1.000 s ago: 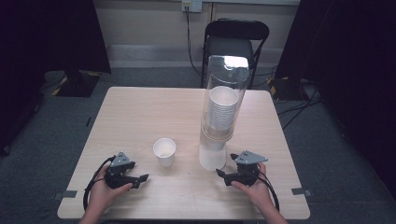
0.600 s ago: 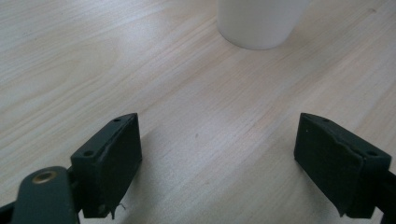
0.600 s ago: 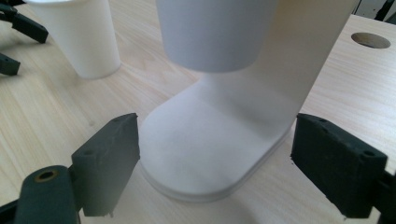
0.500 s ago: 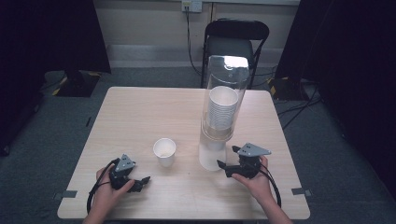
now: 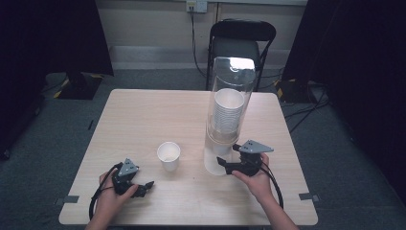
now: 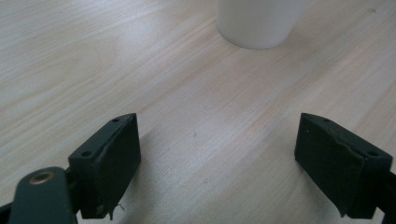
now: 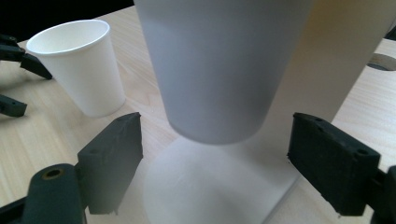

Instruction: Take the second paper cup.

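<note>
The right tool has its jaws apart, one on each side of the lowest cup that hangs out of the bottom of the cup dispenser; the pads do not touch the cup wall, though the jaws have just been closing a little. That cup sits directly ahead of the tool, above the dispenser's white round base. Higher up, the clear tube holds a stack of white paper cups nested mouth up, reaching about halfway up the tube. To the left of the right tool, near but apart, a single paper cup stands upright on the counter, mouth up, with nothing seen inside it.

The left tool has its jaws spread wide with only bare counter between them; the single cup stands ahead of it and a little to its right, its foot showing at the top of the left gripper view.

Against the picture from a second ago, the right tool has risen off the counter and come in closer to the dispenser's lower end. The left tool lies where it lay, and both the single cup and the dispenser stand unmoved.

The right hand holds its tool roughly level, jaws pointing left toward the dispenser, forearm coming in from the near edge. The left hand rests low by the near left part of the counter, its tool pointing right.
</note>
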